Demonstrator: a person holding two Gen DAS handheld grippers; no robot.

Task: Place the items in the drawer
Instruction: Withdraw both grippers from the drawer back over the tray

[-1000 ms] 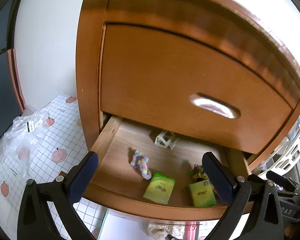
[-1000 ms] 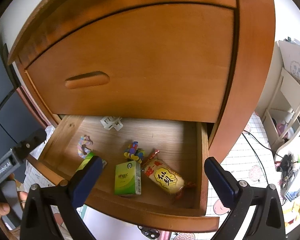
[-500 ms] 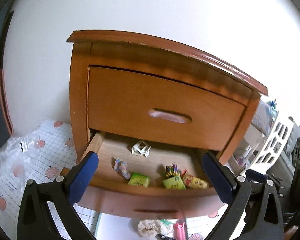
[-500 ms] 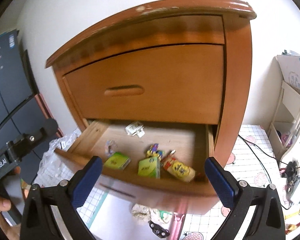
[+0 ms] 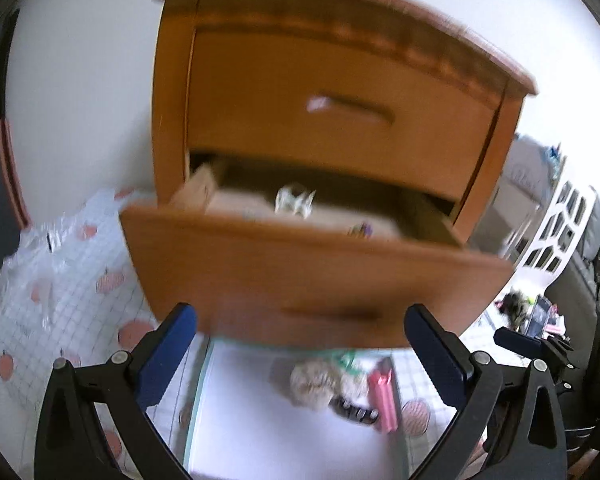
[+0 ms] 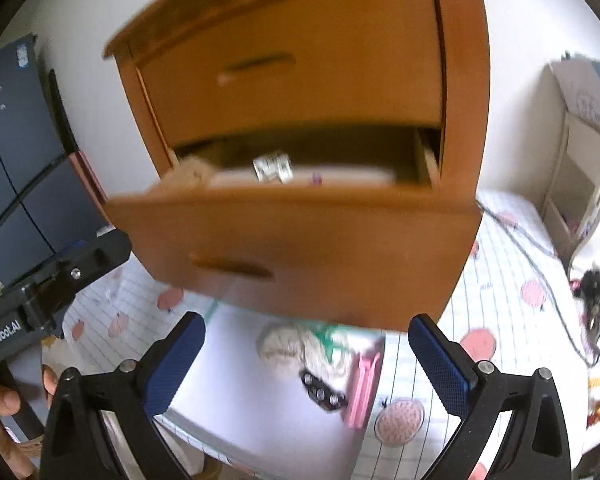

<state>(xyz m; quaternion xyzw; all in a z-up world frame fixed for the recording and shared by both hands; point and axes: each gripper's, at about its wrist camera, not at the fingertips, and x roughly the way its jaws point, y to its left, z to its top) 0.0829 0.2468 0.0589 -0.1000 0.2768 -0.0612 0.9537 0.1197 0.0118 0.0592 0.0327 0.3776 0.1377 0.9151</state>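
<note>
As both cameras have pulled back, the drawer (image 5: 300,272) fills mid-frame; left gripper (image 5: 300,354) and right gripper (image 6: 306,354) fingers apart, empty, likely fetching floor items (image 6: 320,356).

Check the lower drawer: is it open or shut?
Open. The lower drawer front stands out from the cabinet, and a white item shows inside.
</note>
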